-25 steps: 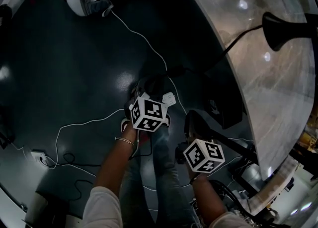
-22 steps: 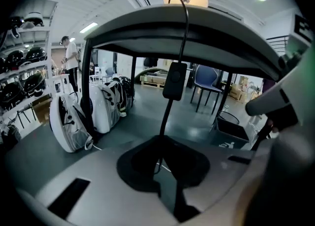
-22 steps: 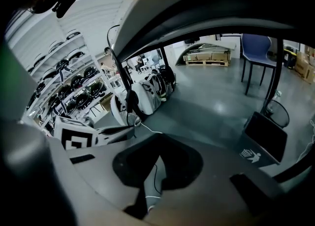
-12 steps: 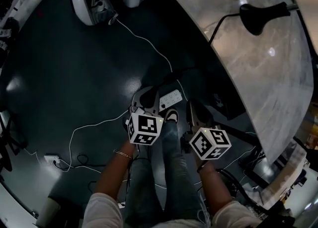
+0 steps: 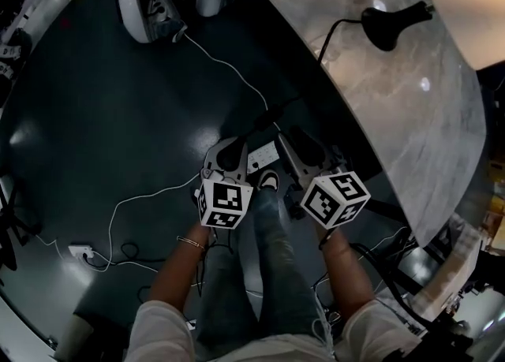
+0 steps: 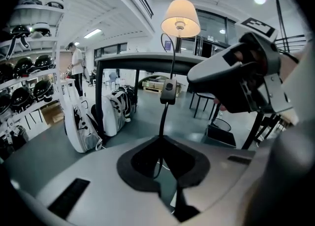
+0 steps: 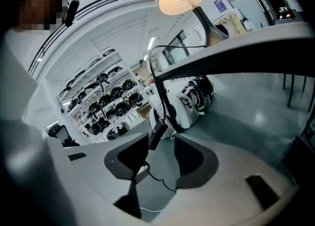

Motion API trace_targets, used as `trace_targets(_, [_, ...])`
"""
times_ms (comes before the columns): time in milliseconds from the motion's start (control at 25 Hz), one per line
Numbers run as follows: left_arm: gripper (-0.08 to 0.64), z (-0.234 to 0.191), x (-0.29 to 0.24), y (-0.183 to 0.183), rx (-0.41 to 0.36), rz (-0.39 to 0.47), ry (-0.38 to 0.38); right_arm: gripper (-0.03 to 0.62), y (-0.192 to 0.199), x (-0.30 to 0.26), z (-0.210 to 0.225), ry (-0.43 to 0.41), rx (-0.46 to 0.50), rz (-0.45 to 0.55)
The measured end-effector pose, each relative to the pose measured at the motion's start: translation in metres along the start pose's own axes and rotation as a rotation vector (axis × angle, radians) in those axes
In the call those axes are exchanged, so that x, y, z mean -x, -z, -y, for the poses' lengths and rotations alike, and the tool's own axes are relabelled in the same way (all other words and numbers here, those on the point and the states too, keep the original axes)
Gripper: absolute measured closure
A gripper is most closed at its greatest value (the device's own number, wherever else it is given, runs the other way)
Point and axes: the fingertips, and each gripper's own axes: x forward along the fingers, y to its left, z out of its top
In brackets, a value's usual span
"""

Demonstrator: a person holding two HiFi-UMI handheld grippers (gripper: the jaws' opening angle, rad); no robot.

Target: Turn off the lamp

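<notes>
White bags, shelved helmets

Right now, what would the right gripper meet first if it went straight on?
Probably the inline switch on the lamp cord, just ahead between the right gripper's jaws, which have just been opening; depth unclear.

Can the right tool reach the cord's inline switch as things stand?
Likely yes: the right tool, its jaws just opened and gripping nothing, points at the inline switch, which hangs right at its tips. Nothing blocks the way.
</notes>
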Motion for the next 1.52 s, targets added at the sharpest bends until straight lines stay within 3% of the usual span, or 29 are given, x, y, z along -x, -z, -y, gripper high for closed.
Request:
trace_targets(280, [0.533,-0.009,0.0,0.013,0.01,0.0,-0.019,0.442,0.005,-0.037,-0.009,-0.029,0.04,-0.033])
trace_targets(760, [0.534,-0.019,0.002,0.024,0.047,0.0,-0.036,0.443,0.014,-0.067,-0.006,0.017,-0.023,-0.069])
trace_targets(1320, [0.534,-0.02,-0.004,0.03,0.04,-0.021,-0.015,0.473,0.012,-0.068,-0.006,-0.012,-0.021,-0.072])
trace_targets(1520, [0.533,-0.017,-0.008,0.033,0.047,-0.031,-0.017,0.512,0.01,-0.068,-0.006,-0.023,-0.033,-0.07])
